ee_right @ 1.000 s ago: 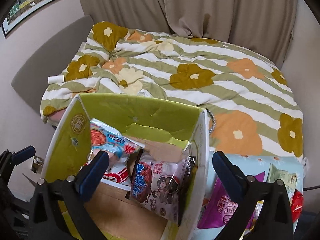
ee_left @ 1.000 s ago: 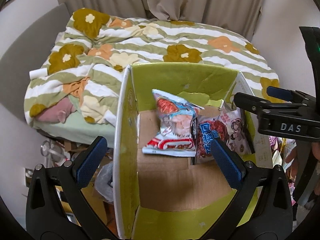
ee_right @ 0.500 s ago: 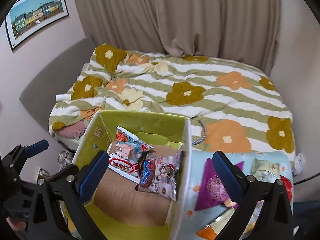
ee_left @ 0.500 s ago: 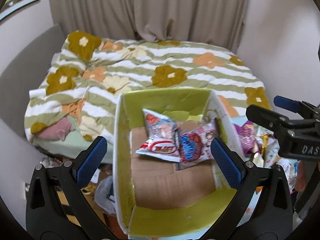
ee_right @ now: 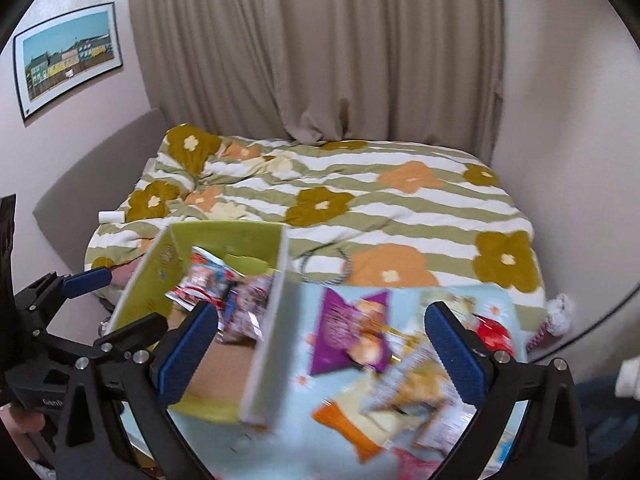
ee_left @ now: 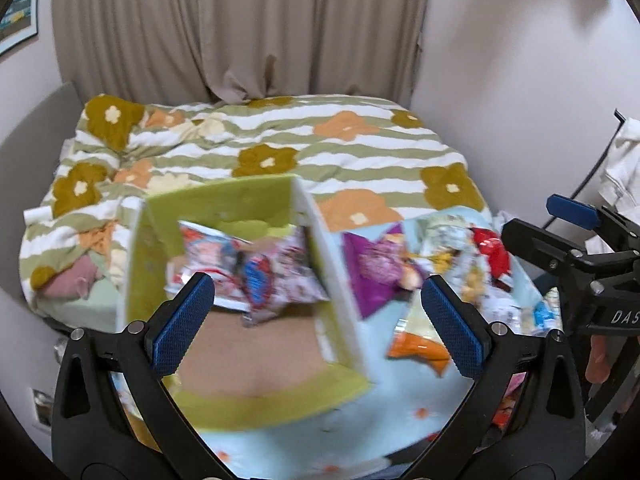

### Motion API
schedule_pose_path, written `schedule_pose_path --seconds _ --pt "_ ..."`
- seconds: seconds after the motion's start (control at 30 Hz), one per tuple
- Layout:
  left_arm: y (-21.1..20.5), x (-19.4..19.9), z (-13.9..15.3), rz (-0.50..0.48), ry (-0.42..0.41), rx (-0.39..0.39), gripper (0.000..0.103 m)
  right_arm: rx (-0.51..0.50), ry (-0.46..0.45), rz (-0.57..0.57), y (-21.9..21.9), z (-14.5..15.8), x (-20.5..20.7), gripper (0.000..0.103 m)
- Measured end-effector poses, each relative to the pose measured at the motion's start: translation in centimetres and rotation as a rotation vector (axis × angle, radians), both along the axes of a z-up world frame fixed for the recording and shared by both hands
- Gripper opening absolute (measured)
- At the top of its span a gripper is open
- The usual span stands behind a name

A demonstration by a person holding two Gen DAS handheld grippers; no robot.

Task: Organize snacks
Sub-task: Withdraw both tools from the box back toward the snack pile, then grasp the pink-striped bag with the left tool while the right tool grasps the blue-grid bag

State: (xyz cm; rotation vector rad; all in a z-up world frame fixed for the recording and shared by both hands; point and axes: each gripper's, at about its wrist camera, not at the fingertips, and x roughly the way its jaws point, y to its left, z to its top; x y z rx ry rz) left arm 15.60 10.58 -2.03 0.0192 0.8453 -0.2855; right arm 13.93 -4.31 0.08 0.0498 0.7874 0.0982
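Observation:
A green cardboard box [ee_left: 256, 400] [ee_right: 160, 280] stands open on a light blue cloth. Two snack bags [ee_left: 248, 268] [ee_right: 224, 284] lie against its far wall. To its right lie loose snacks: a purple bag [ee_left: 376, 276] [ee_right: 352, 328], an orange bag [ee_left: 420, 344] [ee_right: 344, 412] and a red pack [ee_left: 492, 256] [ee_right: 494, 334]. My left gripper [ee_left: 316, 324] is open and empty above the box's right wall. My right gripper [ee_right: 320, 352] is open and empty above the box wall and the purple bag. Both views are blurred.
A bed with a striped flower quilt [ee_left: 280, 148] [ee_right: 360, 196] lies behind, with curtains [ee_right: 312, 48] at the back. A framed picture [ee_right: 68, 56] hangs on the left wall. The blue cloth [ee_left: 320, 432] carries the box and the snacks.
Both grippers have pulled up and back from the box and shifted right. The loose snacks right of the box have come into view. Both stay open and empty.

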Motion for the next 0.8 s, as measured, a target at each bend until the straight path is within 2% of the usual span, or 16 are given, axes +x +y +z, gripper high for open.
schedule_pose_path --seconds 0.4,0.63,0.8 --pt "-13.7 -6.3 -4.6 -0.013 0.128 -0.008 0.103 0.003 0.049 -0.083 -14.7 -3.2 -8.3 0.103" --pt "-21.0 -7.8 -9.9 -0.041 0.240 -0.001 0.103 0.001 0.124 -0.115 -19.8 -7.4 -11.1 0.103" --pt "-24.5 -7.8 -14.5 -0.073 0.328 0.006 0.103 0.041 0.162 -0.162 -22.6 -10.8 -12.3 0.103"
